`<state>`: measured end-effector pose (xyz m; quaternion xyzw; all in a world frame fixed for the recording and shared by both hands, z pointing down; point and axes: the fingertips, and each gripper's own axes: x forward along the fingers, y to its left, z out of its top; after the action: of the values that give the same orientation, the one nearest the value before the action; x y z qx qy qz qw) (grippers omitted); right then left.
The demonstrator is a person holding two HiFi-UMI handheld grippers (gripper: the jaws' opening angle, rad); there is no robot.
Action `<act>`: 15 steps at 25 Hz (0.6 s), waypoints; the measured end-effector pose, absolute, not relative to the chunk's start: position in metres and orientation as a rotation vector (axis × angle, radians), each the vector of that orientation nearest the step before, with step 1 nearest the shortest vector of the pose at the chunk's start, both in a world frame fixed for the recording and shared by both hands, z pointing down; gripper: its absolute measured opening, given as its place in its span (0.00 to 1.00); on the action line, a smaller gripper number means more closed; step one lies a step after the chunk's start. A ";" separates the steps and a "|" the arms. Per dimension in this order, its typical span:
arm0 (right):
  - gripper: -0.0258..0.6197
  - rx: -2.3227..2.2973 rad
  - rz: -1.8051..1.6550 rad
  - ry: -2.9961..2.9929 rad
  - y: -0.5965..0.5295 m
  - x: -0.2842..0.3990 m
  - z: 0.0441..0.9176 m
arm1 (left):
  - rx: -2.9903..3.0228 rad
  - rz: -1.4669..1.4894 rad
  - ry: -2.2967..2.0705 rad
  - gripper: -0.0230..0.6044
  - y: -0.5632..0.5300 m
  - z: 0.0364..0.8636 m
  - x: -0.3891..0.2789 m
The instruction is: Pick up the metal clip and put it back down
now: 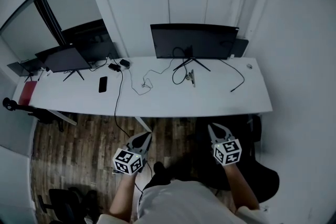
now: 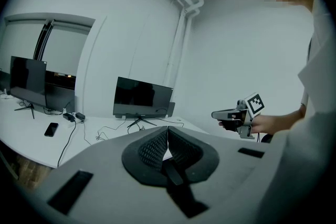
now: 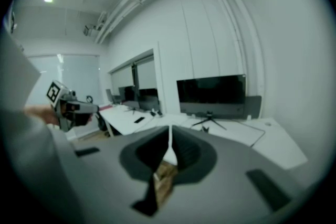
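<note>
Metal clip lies on the white desk, just beside the foot of the right-hand monitor — small, pale and glinting, its shape too fine to make out. Both grippers are held out before the person's body, over the wooden floor, short of the desk edge and well apart from the clip. Left gripper and right gripper point toward the desk, tipped slightly down, marker cubes uppermost. Each gripper's own view shows its jaws pressed together with nothing between them. Forearms are cut off at the bottom of the head view. Jaw pads are dark, with a ribbed texture on the left pair; the gripper bodies are smooth grey. Thin black cables loop across the desk — a flat black phone lies near the left-hand monitor.
</note>
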<state>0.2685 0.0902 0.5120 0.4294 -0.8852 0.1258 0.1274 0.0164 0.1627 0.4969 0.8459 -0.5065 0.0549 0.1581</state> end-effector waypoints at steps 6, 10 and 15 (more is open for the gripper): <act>0.09 1.270 0.370 -2.548 0.078 0.265 0.516 | 2.432 0.137 -1.437 0.09 0.140 0.496 0.012; 0.09 1.296 0.372 -2.521 0.066 0.259 0.519 | 2.449 0.153 -1.393 0.09 0.121 0.501 0.008; 0.09 1.338 0.370 -2.490 0.050 0.244 0.519 | 2.483 0.167 -1.337 0.09 0.096 0.502 -0.006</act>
<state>0.2438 0.0500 0.5185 0.4644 -0.8642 0.1284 0.1449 -0.0059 0.0964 0.5022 0.8680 -0.4672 0.0585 0.1577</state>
